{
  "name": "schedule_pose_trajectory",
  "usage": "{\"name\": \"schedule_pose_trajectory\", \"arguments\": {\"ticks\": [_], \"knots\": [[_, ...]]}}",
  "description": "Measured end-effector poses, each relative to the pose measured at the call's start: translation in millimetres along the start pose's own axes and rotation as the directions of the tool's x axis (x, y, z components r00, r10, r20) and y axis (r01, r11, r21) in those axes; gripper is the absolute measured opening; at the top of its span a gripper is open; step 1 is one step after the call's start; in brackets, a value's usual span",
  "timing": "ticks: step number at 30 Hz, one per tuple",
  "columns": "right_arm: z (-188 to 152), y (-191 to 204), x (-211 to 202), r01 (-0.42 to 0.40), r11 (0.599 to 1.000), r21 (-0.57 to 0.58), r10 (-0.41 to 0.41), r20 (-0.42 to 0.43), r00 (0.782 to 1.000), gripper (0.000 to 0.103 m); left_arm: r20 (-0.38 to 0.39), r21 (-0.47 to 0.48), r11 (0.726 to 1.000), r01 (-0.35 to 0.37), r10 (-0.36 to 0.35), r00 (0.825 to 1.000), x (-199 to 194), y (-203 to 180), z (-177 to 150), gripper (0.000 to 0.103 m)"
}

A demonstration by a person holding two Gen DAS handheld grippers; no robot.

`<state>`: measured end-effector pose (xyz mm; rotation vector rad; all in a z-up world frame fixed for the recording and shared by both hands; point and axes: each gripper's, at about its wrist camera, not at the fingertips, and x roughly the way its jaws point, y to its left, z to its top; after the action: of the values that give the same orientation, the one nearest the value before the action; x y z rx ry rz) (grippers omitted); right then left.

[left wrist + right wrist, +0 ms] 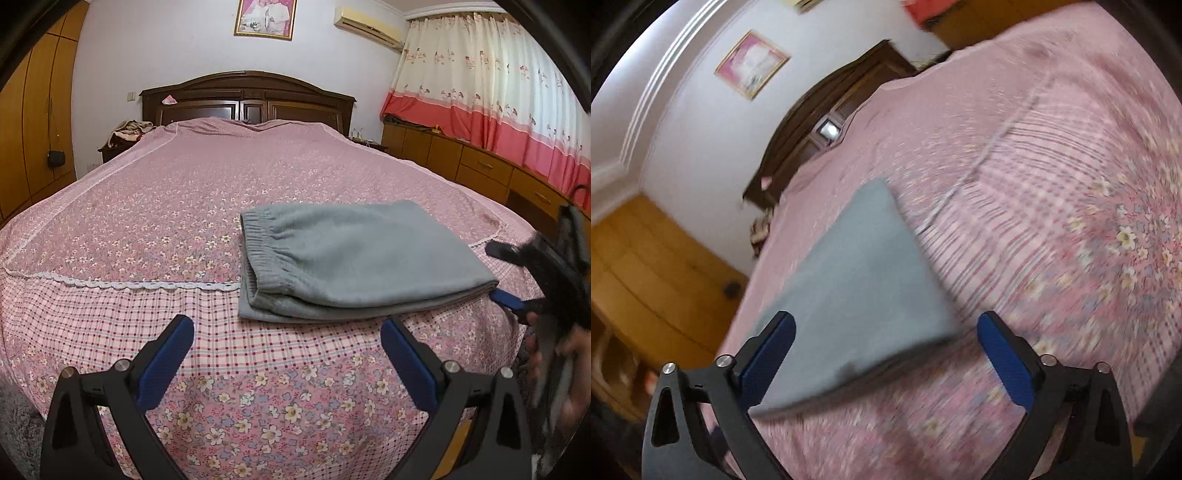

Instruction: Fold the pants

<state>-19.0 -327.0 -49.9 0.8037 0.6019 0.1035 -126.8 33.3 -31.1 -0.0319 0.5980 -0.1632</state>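
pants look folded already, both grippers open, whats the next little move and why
Probably draw the right gripper back from the pants and stop. The grey pants lie in a compact folded stack on the bed, waistband on top, and nothing hangs loose. The left gripper is open above the bedspread, touching nothing. The right one is open at the stack's corner; its view is blurred, so contact is unclear.

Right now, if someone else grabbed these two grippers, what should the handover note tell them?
Left gripper: open, holding nothing, hovering over the bed short of the pants.
Right gripper: open, empty, at the right-hand edge of the pants; its view is motion-blurred.
Grey pants: lying on the bedspread in a compact folded stack, elastic waistband facing left.
Done: the folds look complete.
Left: probably only a check that the edges line up, then pull both grippers clear.
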Motion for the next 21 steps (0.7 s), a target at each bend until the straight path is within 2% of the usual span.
{"name": "schedule_pose_trajectory", "arguments": {"ticks": [5,7,11,16,19,21], "knots": [[1,-16,-7,-0.026,1.0,0.003,0.026,0.008,1.0,0.085,0.004,-0.022,1.0,0.0,0.0,1.0,-2,7,-1,0.103],[0,-21,-5,-0.057,0.998,0.027,0.058,-0.009,0.998,0.085,0.007,-0.032,0.999,0.003,-0.003,1.0,-3,9,0,0.103],[-7,-11,1,-0.056,0.998,-0.025,0.055,-0.038,0.998,0.086,0.013,-0.025,1.0,0.012,-0.012,1.0,-6,8,-1,0.103],[-18,-5,7,-0.092,0.996,-0.02,0.092,0.018,0.996,0.086,0.004,0.015,1.0,0.01,-0.01,1.0,-5,1,-3,0.103],[-12,-10,16,-0.114,0.993,0.034,0.112,0.04,0.993,0.085,-0.005,0.027,1.0,0.004,-0.004,1.0,-2,-2,-4,0.103],[-7,-14,17,-0.13,0.988,0.082,0.125,0.062,0.99,0.078,-0.012,0.028,1.0,0.0,0.0,1.0,0,-5,-4,0.103]]}}
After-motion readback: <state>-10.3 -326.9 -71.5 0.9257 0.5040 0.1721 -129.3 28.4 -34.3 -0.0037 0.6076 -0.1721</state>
